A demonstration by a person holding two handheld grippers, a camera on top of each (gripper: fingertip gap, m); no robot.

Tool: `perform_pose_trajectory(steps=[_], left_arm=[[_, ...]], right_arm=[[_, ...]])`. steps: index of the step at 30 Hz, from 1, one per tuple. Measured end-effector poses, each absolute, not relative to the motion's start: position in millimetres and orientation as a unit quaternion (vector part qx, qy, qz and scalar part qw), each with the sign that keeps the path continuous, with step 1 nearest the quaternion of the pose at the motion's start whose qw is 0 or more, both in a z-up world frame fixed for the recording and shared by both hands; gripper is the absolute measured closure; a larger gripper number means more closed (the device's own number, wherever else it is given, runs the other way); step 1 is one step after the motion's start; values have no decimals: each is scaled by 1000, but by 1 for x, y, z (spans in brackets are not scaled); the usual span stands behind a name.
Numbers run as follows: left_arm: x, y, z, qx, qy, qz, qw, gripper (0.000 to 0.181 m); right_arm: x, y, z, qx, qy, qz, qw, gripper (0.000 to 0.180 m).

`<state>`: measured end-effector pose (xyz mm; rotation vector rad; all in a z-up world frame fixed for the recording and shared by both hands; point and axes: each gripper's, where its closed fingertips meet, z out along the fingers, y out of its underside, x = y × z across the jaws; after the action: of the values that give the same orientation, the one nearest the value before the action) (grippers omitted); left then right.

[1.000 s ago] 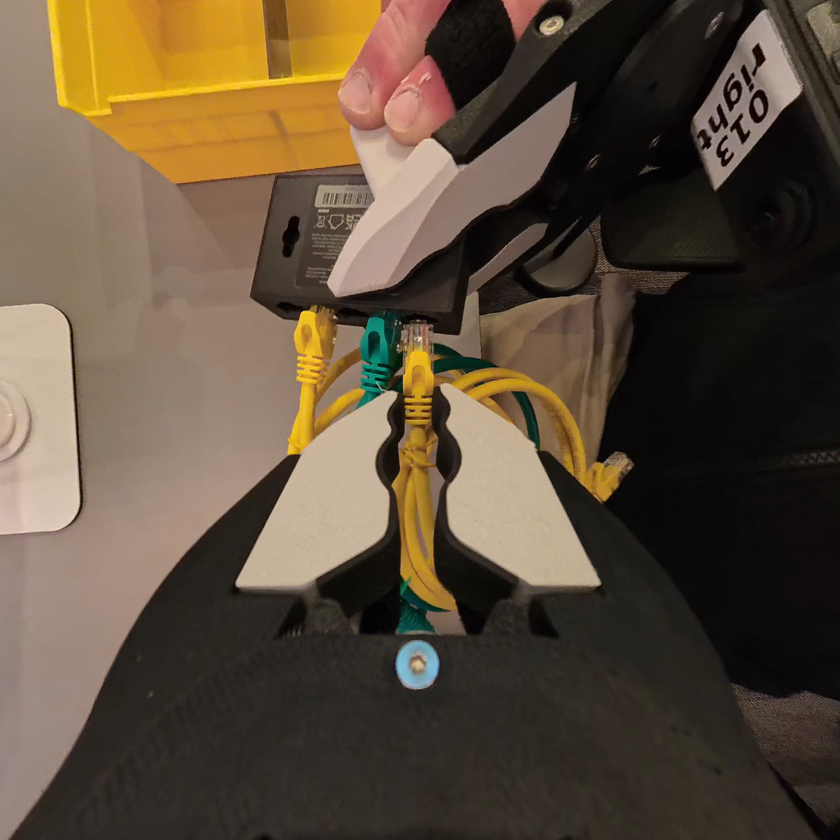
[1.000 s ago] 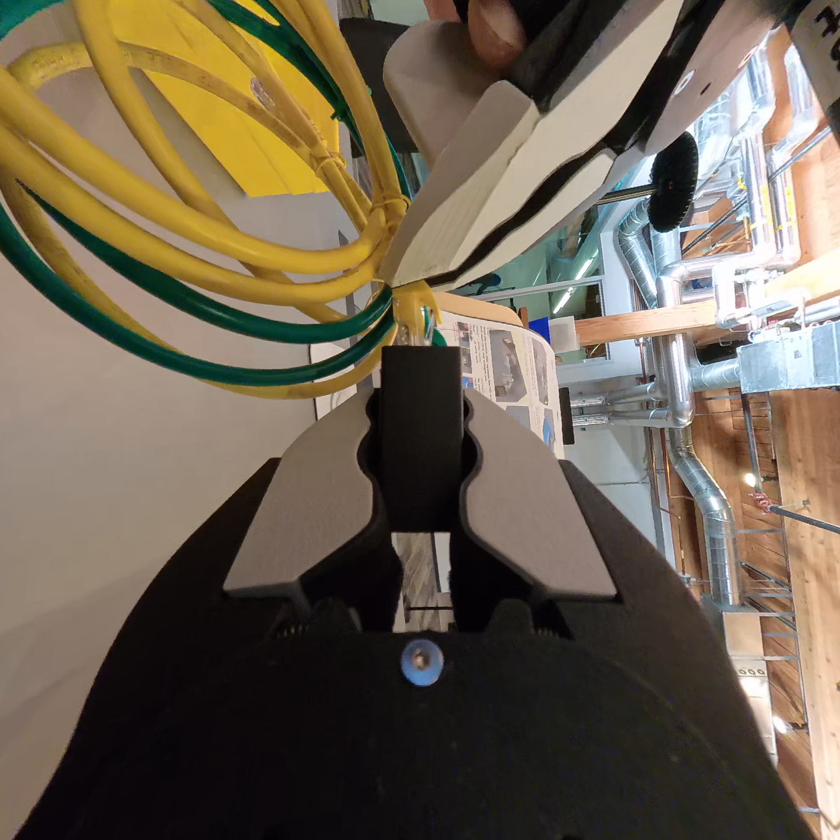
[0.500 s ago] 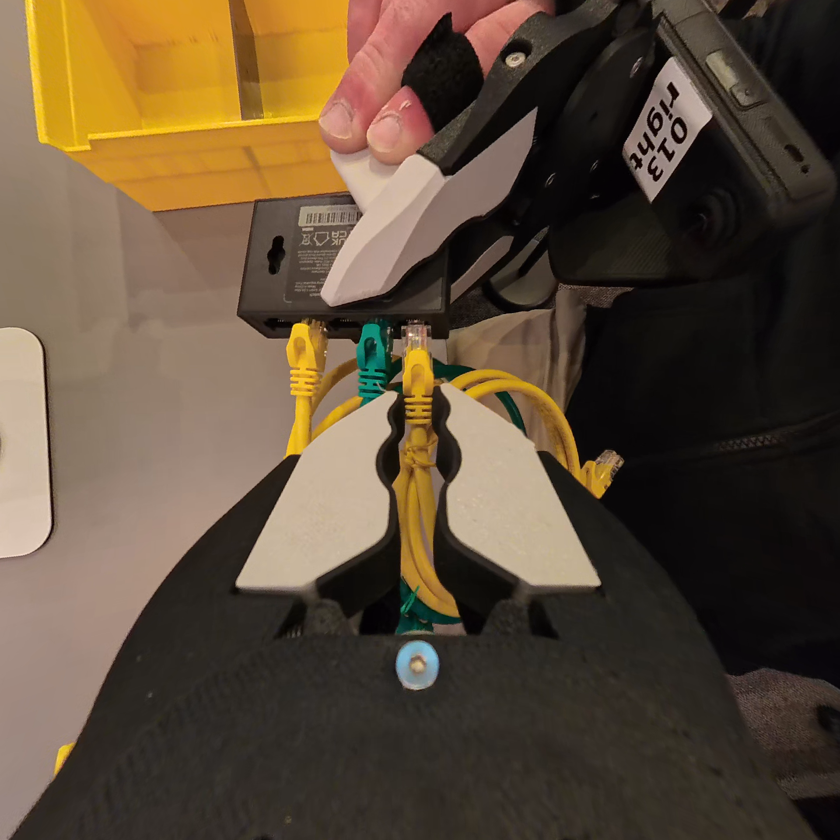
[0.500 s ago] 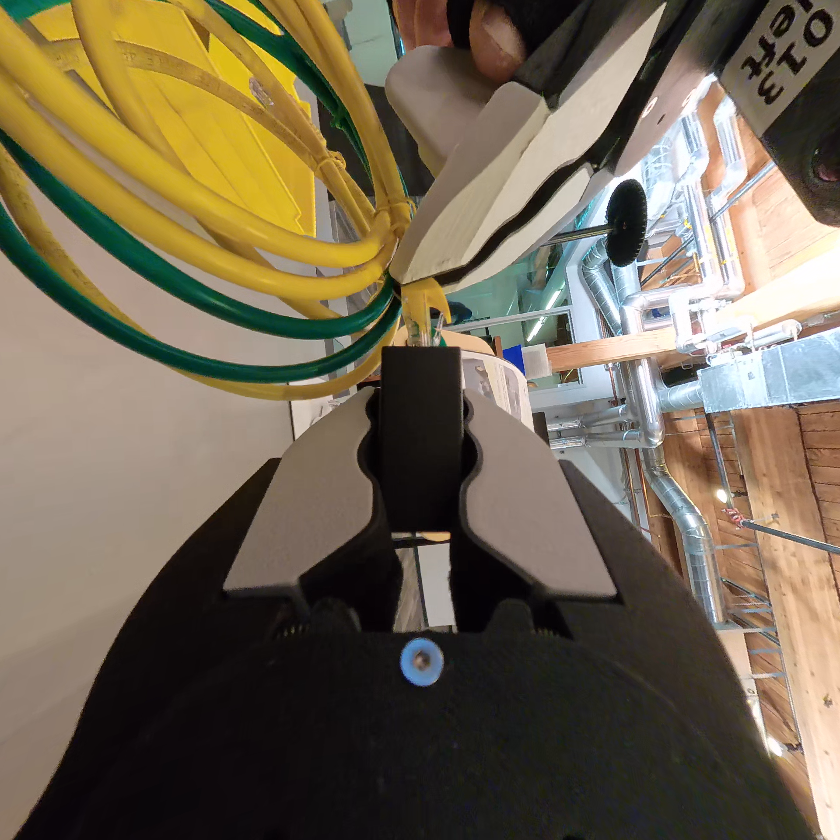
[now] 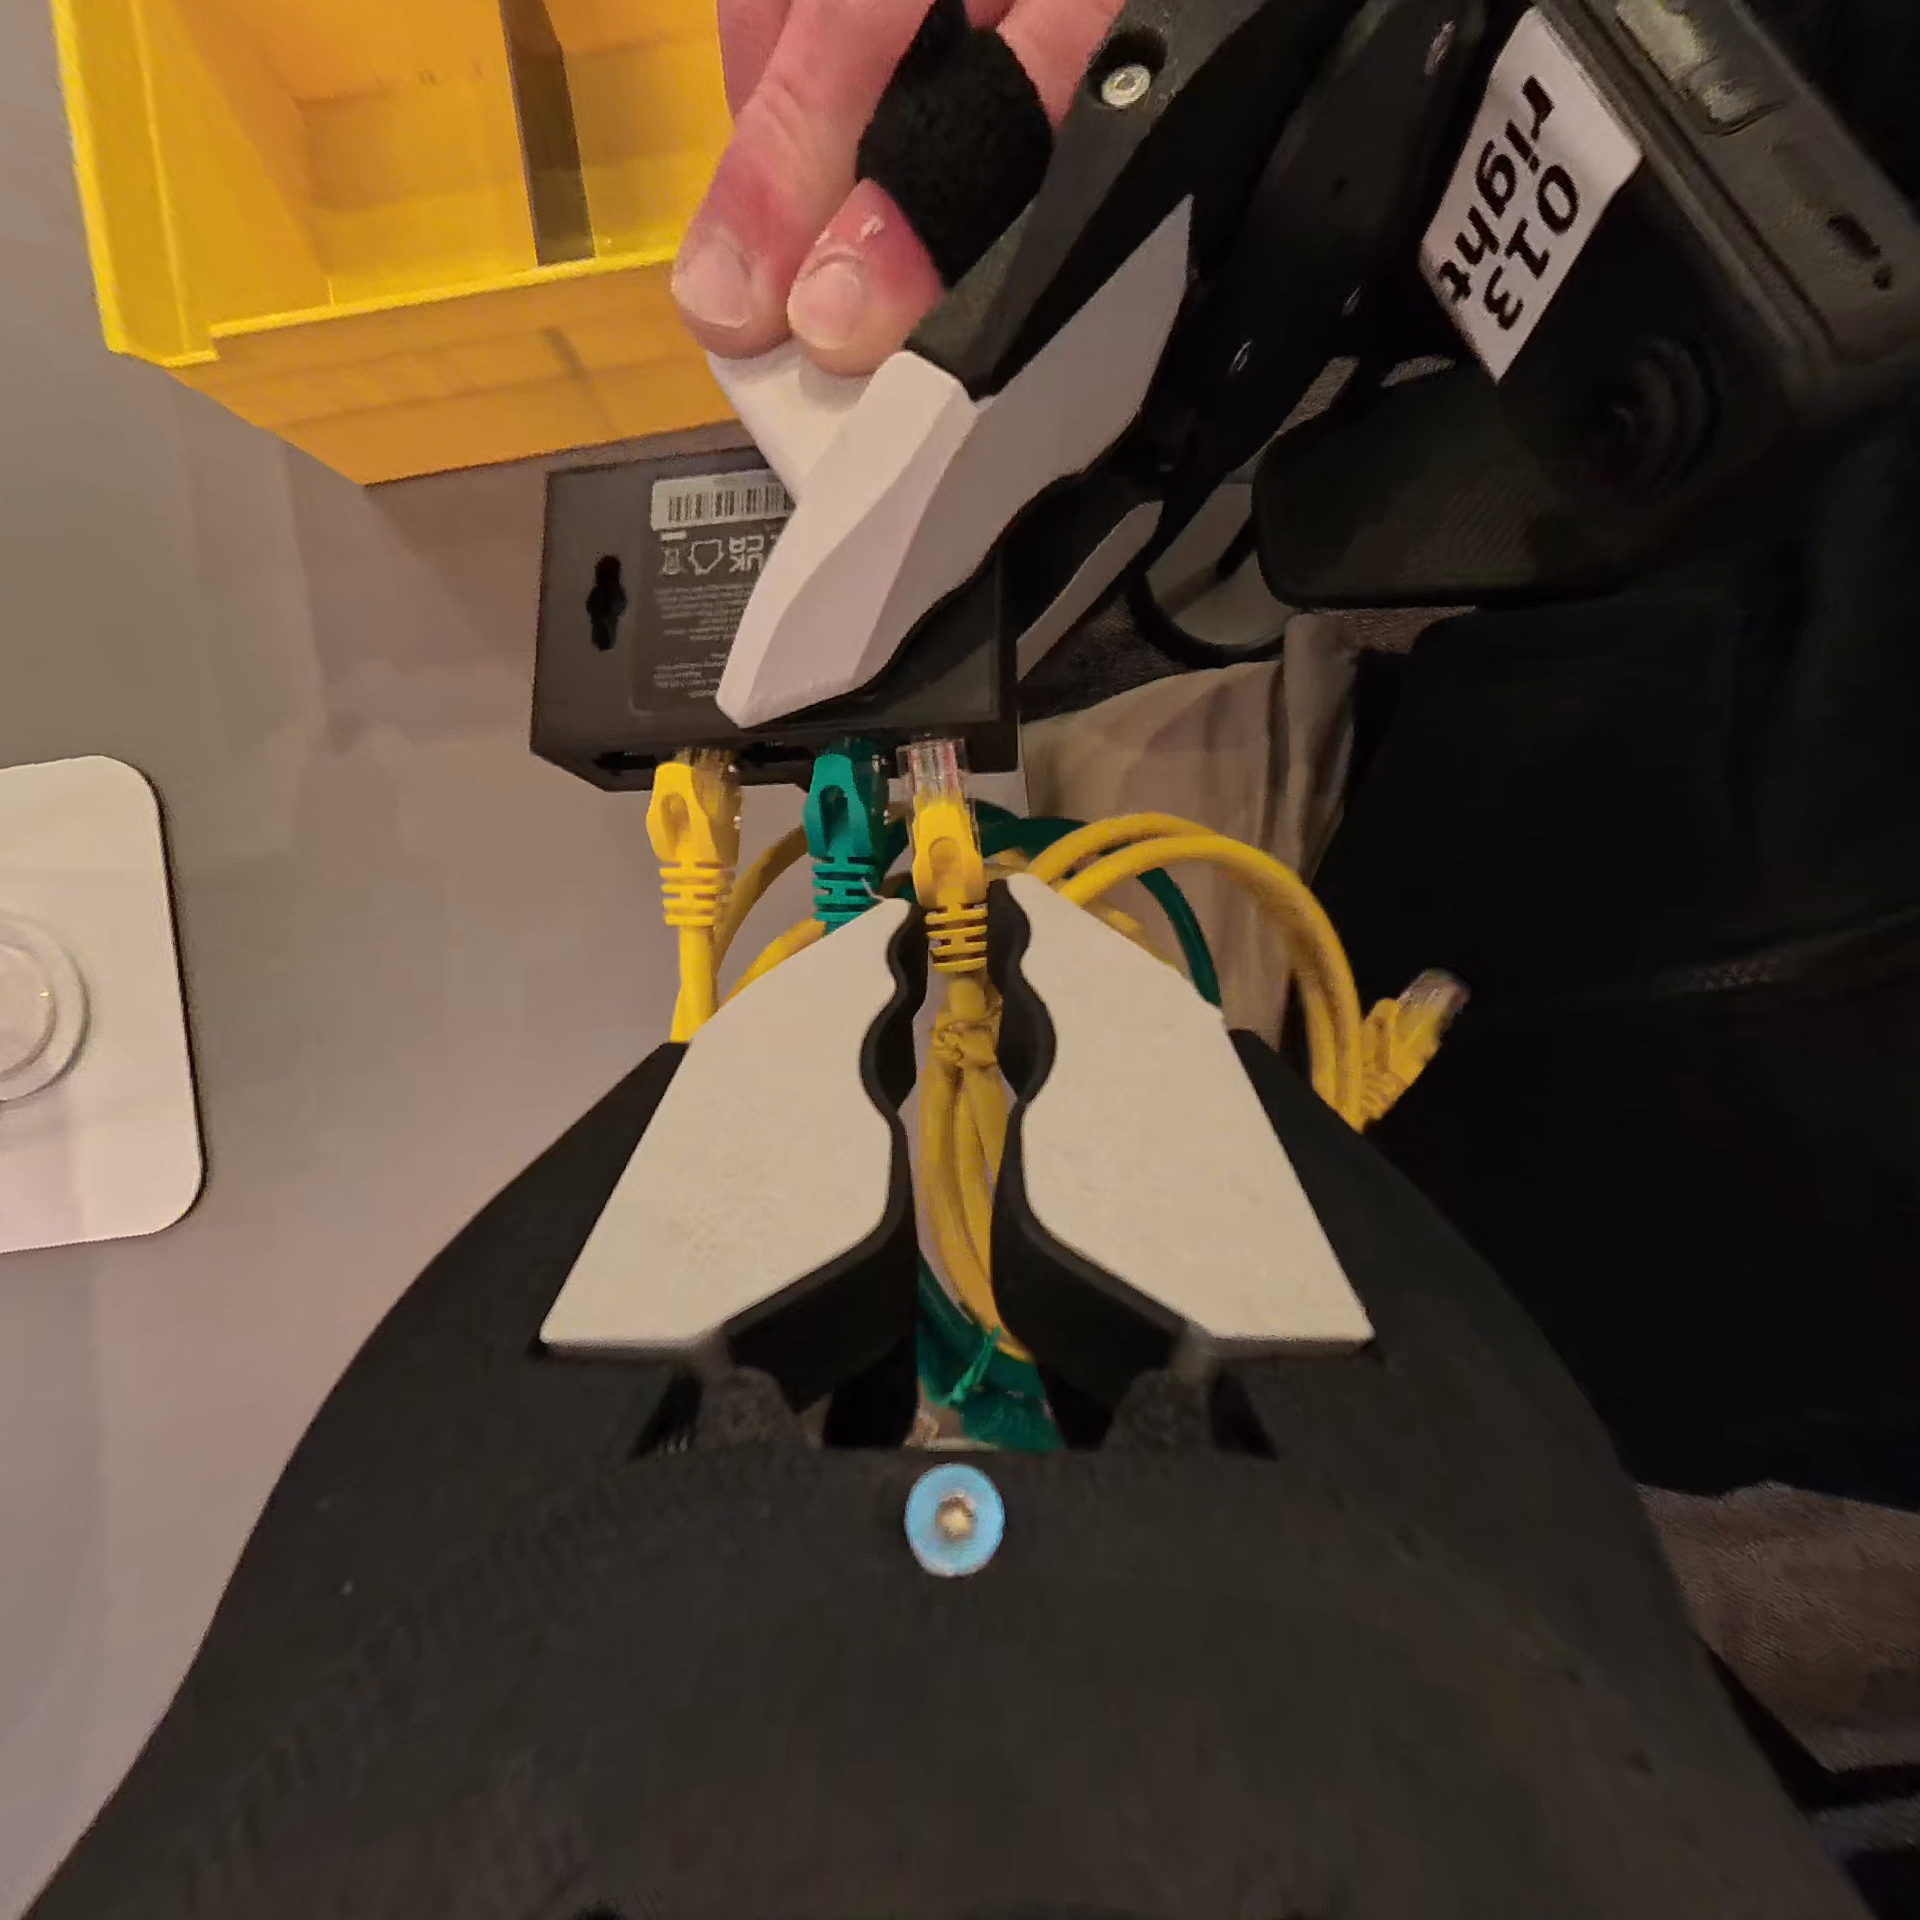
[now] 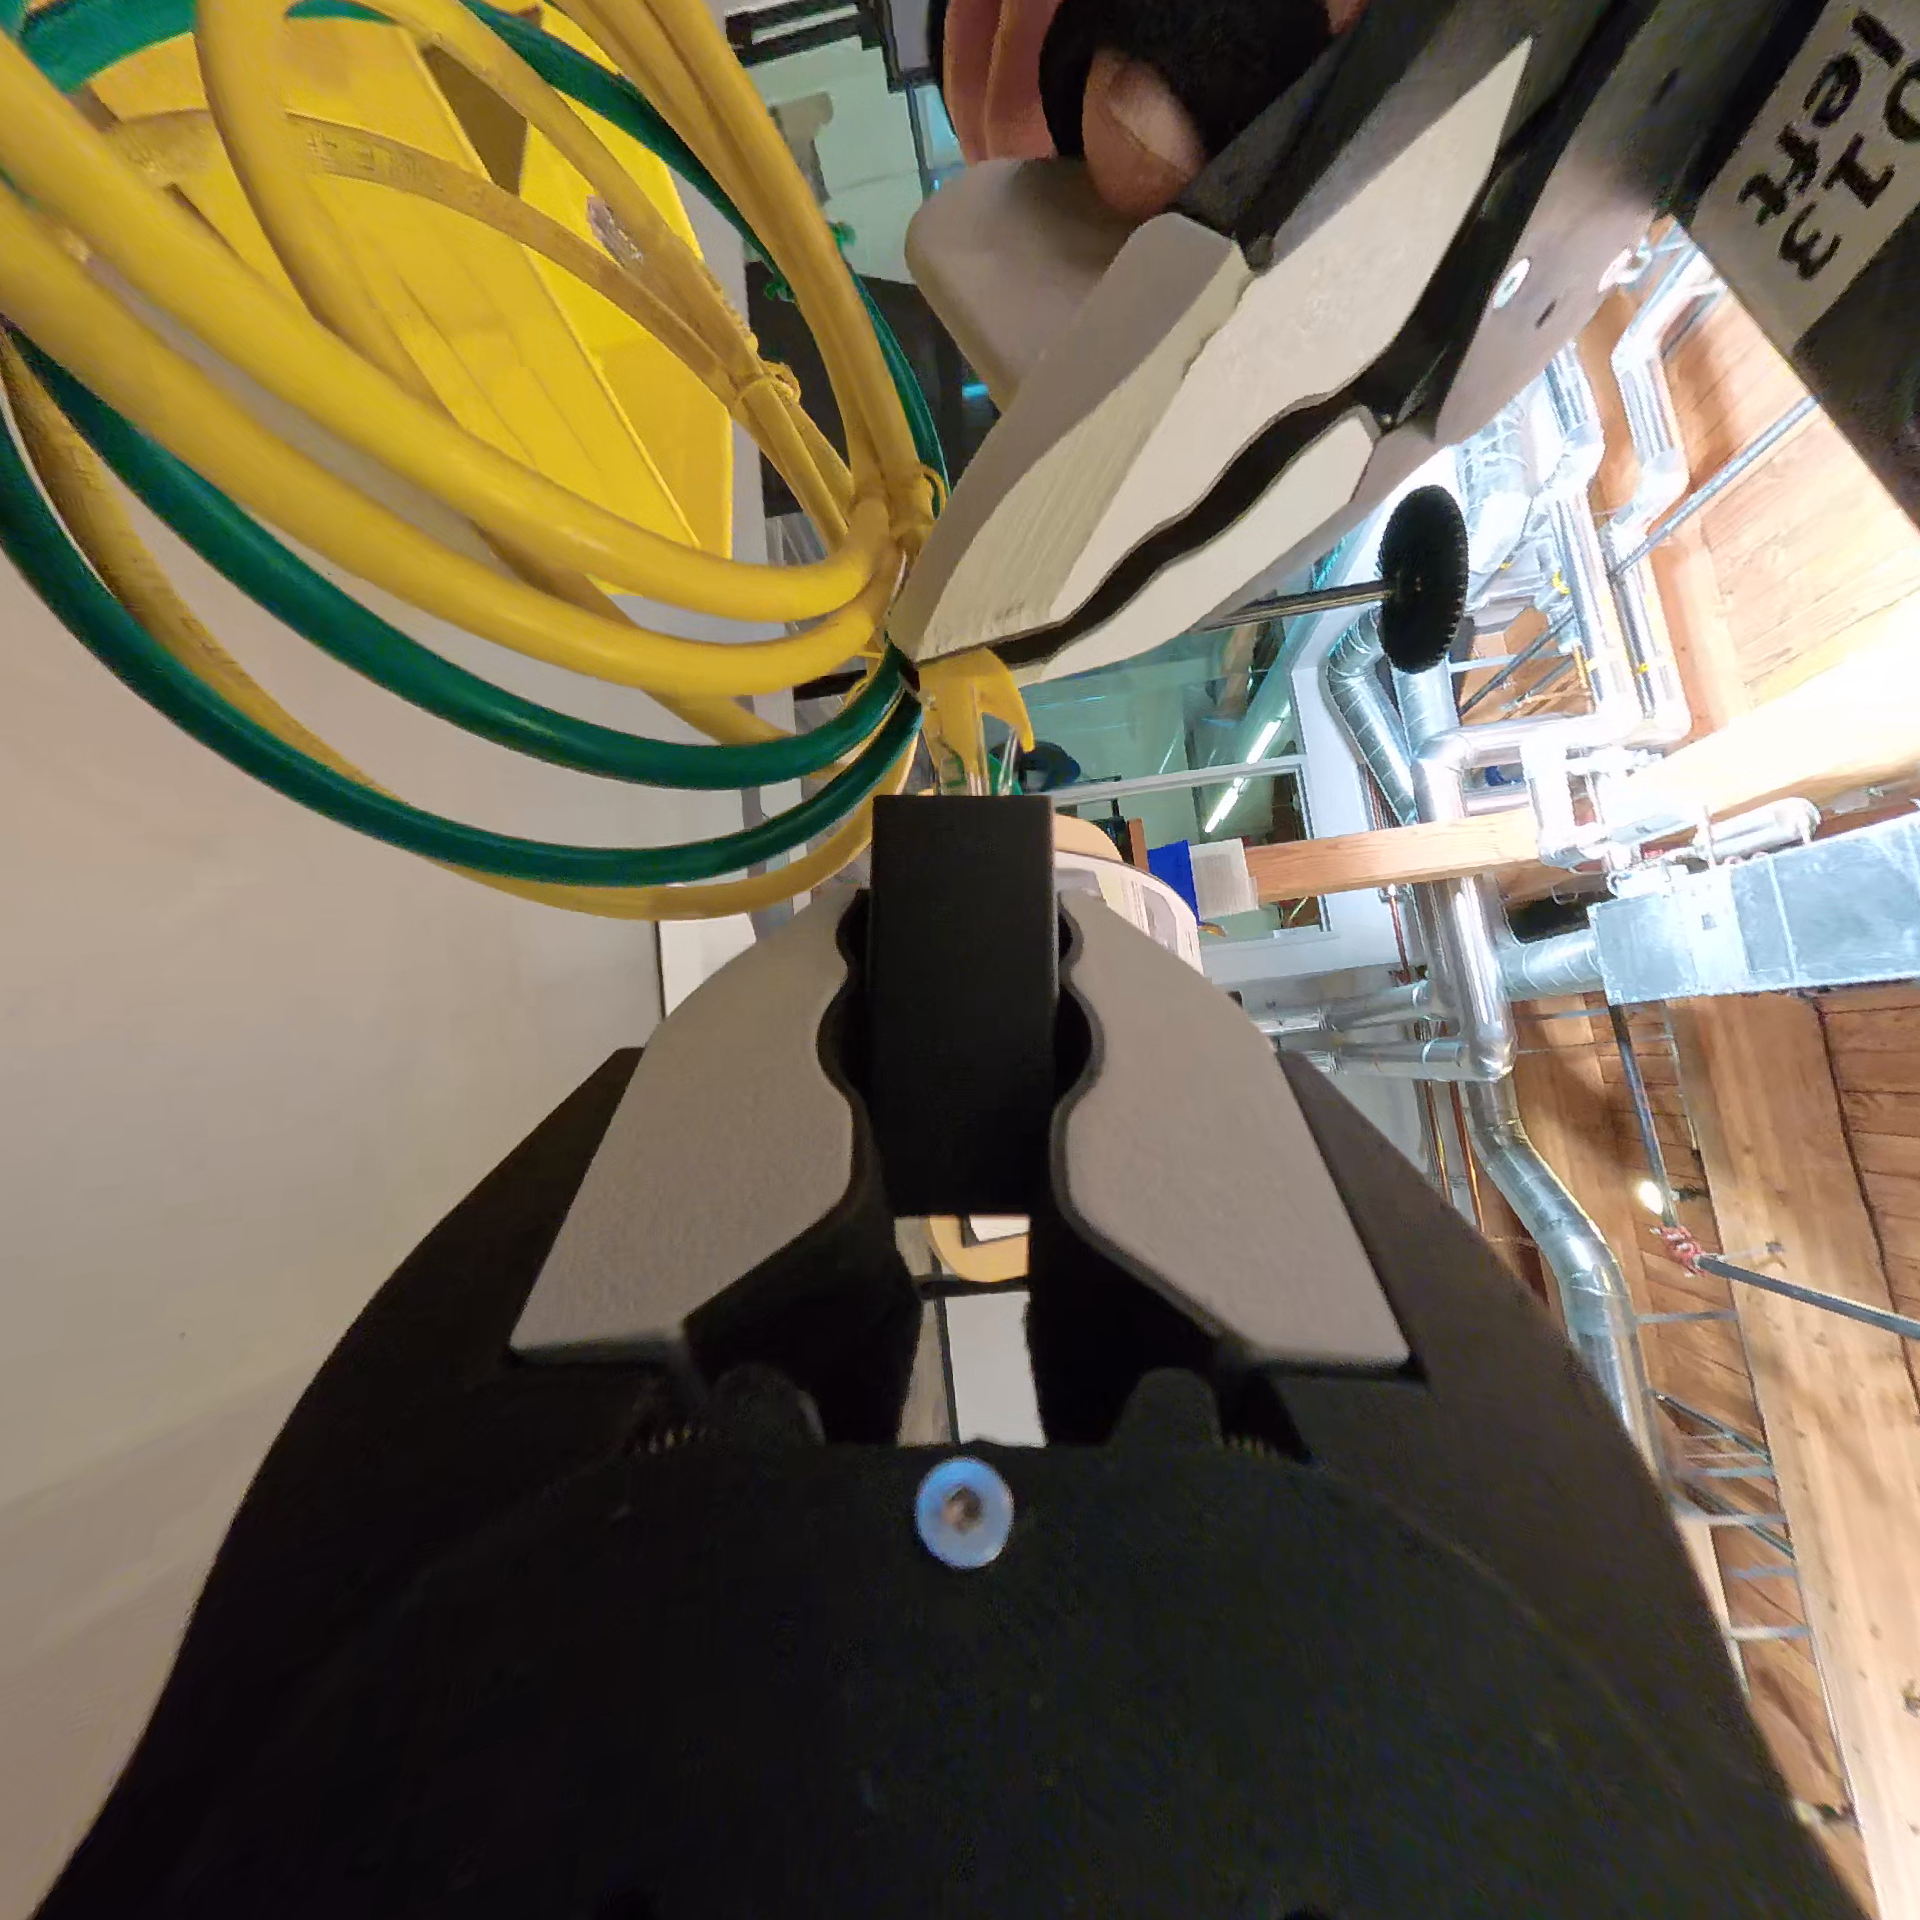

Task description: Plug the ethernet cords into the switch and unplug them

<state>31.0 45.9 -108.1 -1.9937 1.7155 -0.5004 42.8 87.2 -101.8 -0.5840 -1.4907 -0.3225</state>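
In the left wrist view my left gripper is shut on a yellow ethernet cord just behind its plug. The plug's clear tip sits at the mouth of the rightmost port of the black switch. Another yellow plug and a green plug sit in ports to its left. My right gripper is shut on the switch and holds it above the table. In the left wrist view one of its grey fingers lies across the switch. The left gripper shows above the switch.
A yellow bin stands behind the switch. A white plate lies on the grey table at the left. Coiled yellow and green cable loops hang beside the switch. A loose yellow plug dangles at the right. Spacing between my two grippers at the tips: around 4 centimetres.
Both grippers keep their hold. The switch and the held plug have shifted slightly relative to the bin and plate; the plug tip stays at the port mouth.
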Motion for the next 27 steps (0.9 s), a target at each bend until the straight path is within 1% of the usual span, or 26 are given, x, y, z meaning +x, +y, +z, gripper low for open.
perform_pose_trajectory(steps=[9,11,15,19,24,27], left_arm=[[32,46,-109,-725,631,-169,218,171],[32,48,-111,-729,626,-158,228,170],[34,50,-108,-730,617,-127,265,170],[36,60,-104,-713,614,-49,333,168],[37,64,-99,-688,614,19,387,167],[34,72,-95,-656,615,106,425,167]], right_arm=[[42,84,-102,-253,-680,-151,671,152],[43,85,-102,-251,-684,-164,665,152],[44,86,-98,-258,-676,-162,671,152],[45,92,-101,-285,-668,-146,672,152],[47,94,-95,-307,-650,-134,682,152],[46,98,-95,-326,-644,-126,681,152]])
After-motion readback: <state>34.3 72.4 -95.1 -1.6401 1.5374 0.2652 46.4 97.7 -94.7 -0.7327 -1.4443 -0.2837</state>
